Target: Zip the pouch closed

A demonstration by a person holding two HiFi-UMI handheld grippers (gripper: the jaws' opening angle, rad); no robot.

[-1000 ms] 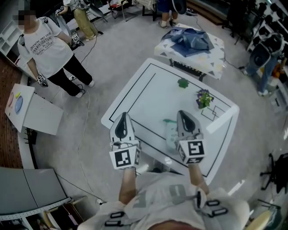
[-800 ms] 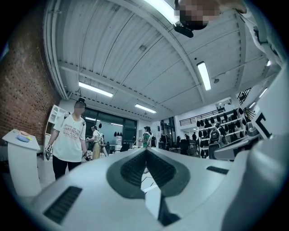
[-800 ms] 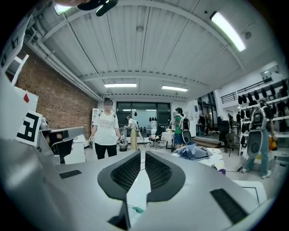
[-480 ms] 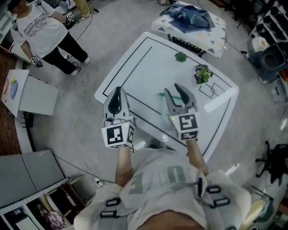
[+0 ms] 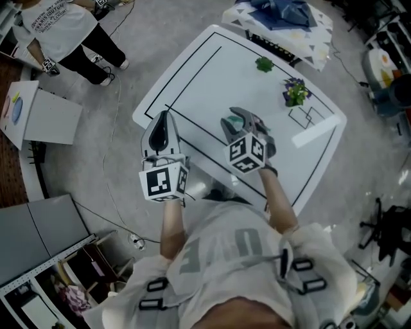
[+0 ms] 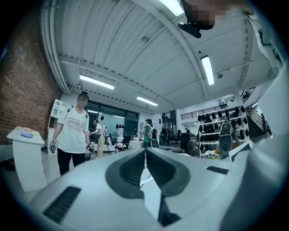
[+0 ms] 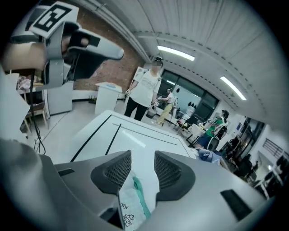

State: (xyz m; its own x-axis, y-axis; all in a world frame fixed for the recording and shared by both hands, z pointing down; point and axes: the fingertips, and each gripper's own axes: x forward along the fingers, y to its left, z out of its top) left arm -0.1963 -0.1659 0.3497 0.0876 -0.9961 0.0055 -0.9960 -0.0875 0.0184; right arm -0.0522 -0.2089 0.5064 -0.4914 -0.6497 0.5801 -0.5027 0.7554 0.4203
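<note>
The pouch (image 7: 132,200) is pale with small printed figures and a green zipper. It lies on the white table (image 7: 135,140), below and between the jaws of my right gripper (image 7: 142,158). Those jaws have just been opening and stand apart, with the pads not pressing on the pouch. In the head view the right gripper (image 5: 241,117) points down at the table and hides the pouch. My left gripper (image 5: 162,119) hovers over the table's near left edge. Seen in its own view, the left gripper (image 6: 145,151) points level, shut, with nothing in it.
A small green item (image 5: 262,63) and a potted plant (image 5: 295,92) stand at the far side of the table (image 5: 192,77). Beyond it is a second table with blue cloth (image 5: 282,11). A person (image 5: 54,29) and a white stand (image 5: 42,115) are on the left.
My right gripper has dropped toward the table, rolled, and opened its jaws over the pouch. The left gripper has barely moved and stays shut.
</note>
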